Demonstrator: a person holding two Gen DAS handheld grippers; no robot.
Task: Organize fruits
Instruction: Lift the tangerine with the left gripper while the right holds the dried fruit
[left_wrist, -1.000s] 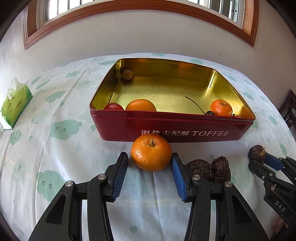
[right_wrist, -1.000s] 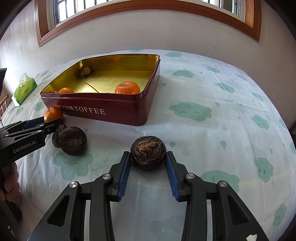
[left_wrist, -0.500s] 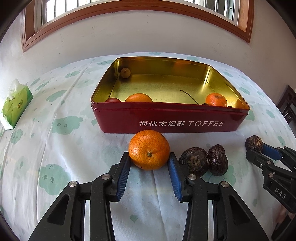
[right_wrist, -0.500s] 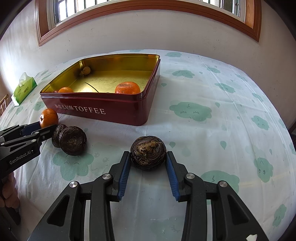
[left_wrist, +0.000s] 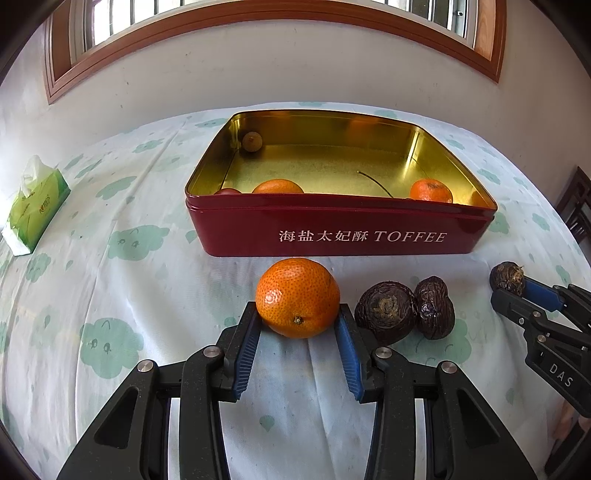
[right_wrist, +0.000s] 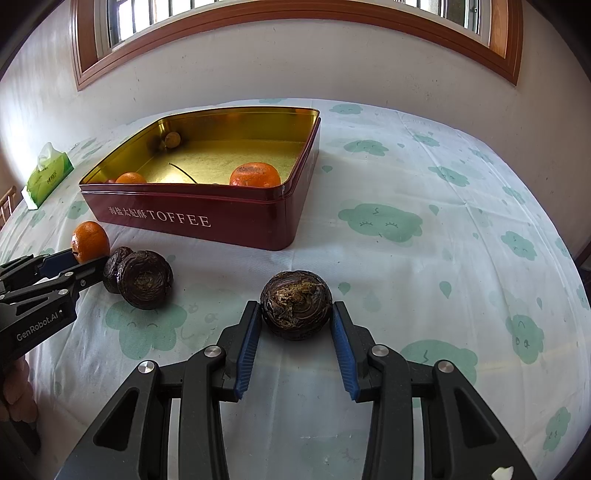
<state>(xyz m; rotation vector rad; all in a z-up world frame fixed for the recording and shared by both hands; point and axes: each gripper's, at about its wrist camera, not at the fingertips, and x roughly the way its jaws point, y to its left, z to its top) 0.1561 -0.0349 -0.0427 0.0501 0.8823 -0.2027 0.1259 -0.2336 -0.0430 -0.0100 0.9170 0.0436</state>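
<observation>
Two oranges (left_wrist: 277, 185) in toffee tin (left_wrist: 332, 229), left gripper (left_wrist: 297, 325) clamping orange (left_wrist: 297, 297), right gripper (right_wrist: 295, 325) gripping dark fruit (right_wrist: 295, 303)

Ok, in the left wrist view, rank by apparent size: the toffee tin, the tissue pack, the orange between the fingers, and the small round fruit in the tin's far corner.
1. Toffee tin, clearly largest.
2. Orange and tissue pack look alike; the orange is much nearer the camera, so I won't rank them.
3. Small round fruit, smallest, though farthest away.

White plaster wall (left_wrist: 295, 70); wood-framed barred window (right_wrist: 295, 11) above, daylight in. Cloud-print tablecloth (right_wrist: 424, 258). Green tissue pack (left_wrist: 35, 206) far left.
</observation>
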